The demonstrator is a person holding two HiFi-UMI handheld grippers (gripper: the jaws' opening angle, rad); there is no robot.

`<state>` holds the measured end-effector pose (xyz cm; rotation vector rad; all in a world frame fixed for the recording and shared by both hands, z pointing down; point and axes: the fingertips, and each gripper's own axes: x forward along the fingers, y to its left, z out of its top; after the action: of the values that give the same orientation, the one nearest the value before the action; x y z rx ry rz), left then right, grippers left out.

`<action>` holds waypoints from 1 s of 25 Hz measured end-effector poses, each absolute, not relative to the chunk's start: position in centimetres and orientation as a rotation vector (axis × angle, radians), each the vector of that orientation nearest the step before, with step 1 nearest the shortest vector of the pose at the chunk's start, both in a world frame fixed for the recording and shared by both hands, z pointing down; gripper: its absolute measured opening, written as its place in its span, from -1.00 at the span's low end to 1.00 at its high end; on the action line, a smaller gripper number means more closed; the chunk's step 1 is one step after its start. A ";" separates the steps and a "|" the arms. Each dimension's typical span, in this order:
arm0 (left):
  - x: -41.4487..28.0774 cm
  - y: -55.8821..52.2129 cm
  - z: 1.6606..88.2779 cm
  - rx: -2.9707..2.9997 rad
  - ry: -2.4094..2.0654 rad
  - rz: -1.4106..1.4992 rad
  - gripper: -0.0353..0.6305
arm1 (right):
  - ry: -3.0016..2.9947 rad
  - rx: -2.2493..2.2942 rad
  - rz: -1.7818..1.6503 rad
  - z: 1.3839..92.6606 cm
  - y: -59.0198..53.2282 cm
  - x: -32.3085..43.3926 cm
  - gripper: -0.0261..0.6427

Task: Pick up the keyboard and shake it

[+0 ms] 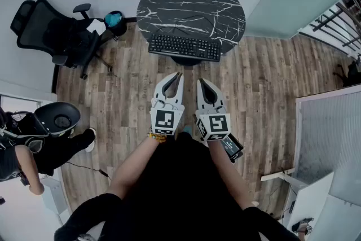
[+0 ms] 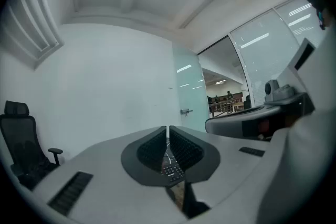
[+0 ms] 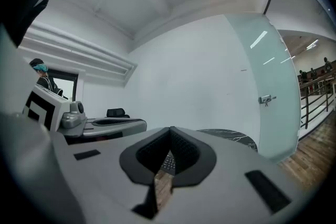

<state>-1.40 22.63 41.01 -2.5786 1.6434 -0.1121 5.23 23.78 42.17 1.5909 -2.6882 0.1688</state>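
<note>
keyboard (image 1: 184, 47) on table (image 1: 192, 0): light, stiff, probably; take both ends. left gripper (image 1: 175, 77), right gripper (image 1: 203, 84) closed, empty.

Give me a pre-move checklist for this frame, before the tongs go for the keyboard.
1. Path to the keyboard clear: ok, it lies alone at the near edge of the round table.
2. The left tongs empty: ok, shut on nothing.
3. The right tongs empty: ok, shut on nothing.
4. Jaws open for a grasp: not ok, both pairs are closed.
5. Tongs at the keyboard: not ok, both are short of it, over the floor.
</note>
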 end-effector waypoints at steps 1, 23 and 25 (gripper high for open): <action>-1.2 22.5 41.1 -2.576 1.640 -0.118 -0.81 | -2.686 1.588 0.151 42.1 23.7 5.4 -0.83; -0.2 20.6 43.0 -2.489 1.660 -0.322 -0.81 | -2.712 1.390 0.205 45.6 20.6 9.2 -0.83; -1.5 19.8 43.3 -2.502 1.672 -0.329 -0.81 | -2.702 1.354 0.185 46.0 19.7 9.1 -0.83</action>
<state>-1.47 19.78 43.26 -2.5020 1.6717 -0.3290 9.13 19.67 45.95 1.3541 -2.7019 0.1852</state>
